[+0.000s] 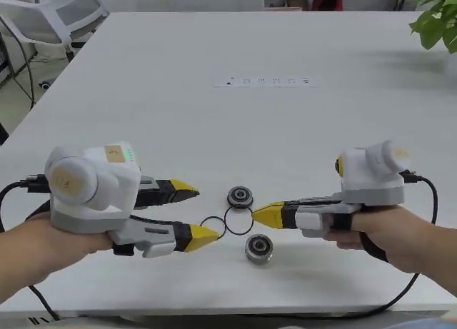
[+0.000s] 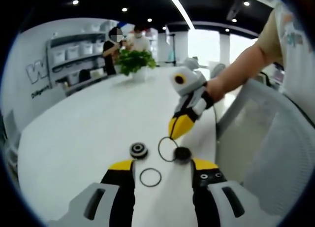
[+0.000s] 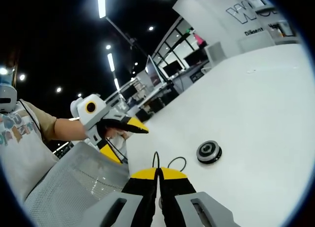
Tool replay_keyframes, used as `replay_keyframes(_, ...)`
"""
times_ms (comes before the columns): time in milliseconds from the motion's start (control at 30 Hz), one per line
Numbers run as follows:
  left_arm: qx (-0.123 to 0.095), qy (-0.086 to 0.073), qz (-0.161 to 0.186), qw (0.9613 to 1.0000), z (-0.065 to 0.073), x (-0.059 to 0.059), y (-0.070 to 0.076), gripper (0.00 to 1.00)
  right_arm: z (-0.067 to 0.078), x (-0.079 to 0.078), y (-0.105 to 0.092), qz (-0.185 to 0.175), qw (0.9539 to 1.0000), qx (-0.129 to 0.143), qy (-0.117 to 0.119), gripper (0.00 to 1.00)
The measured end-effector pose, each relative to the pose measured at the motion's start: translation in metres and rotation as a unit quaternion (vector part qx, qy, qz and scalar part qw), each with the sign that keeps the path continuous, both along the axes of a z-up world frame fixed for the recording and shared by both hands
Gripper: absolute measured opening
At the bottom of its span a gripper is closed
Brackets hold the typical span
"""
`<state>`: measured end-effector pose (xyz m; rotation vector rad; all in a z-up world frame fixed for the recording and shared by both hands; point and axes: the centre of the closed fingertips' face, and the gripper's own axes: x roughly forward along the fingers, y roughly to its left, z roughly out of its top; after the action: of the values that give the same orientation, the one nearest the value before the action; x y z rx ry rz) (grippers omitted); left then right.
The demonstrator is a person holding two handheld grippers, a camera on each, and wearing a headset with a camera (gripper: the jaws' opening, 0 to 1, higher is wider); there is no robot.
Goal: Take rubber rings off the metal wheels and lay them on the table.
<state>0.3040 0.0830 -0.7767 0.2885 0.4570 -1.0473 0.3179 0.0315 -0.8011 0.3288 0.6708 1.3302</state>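
You are working in an open-plan office: a long white table [image 1: 214, 93], mesh office chairs [image 1: 68, 15], a potted plant [image 2: 134, 61], wall shelves [image 2: 74, 57] holding storage boxes, desks with monitors [image 3: 172, 68], large wall lettering [image 3: 241, 11] and strip ceiling lights [image 3: 102, 3] overhead.

The left gripper [image 2: 162, 166] holds its fingers [image 2: 120, 167] apart, a small rubber ring [image 2: 150, 177] lying on the surface [image 2: 88, 123] between them. Ahead, the right gripper [image 2: 178, 128] touches a larger ring [image 2: 168, 149], which sits between a metal wheel [image 2: 139, 150] and a second wheel [image 2: 182, 153].
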Motion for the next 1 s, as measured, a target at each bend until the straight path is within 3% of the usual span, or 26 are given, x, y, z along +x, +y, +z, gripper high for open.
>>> replay_keyframes(367, -0.002, -0.002, 0.025, 0.9997, 0.0, 0.002, 0.02, 0.5, 0.001, 0.006, 0.019, 0.009, 1.0, -0.004, 0.0, 0.0)
replay_keyframes(1000, -0.003, 0.001, 0.056, 0.9985, -0.004, 0.0, 0.043, 0.52, -0.021, 0.011, 0.044, 0.011, 0.9994, -0.028, 0.017, 0.0)
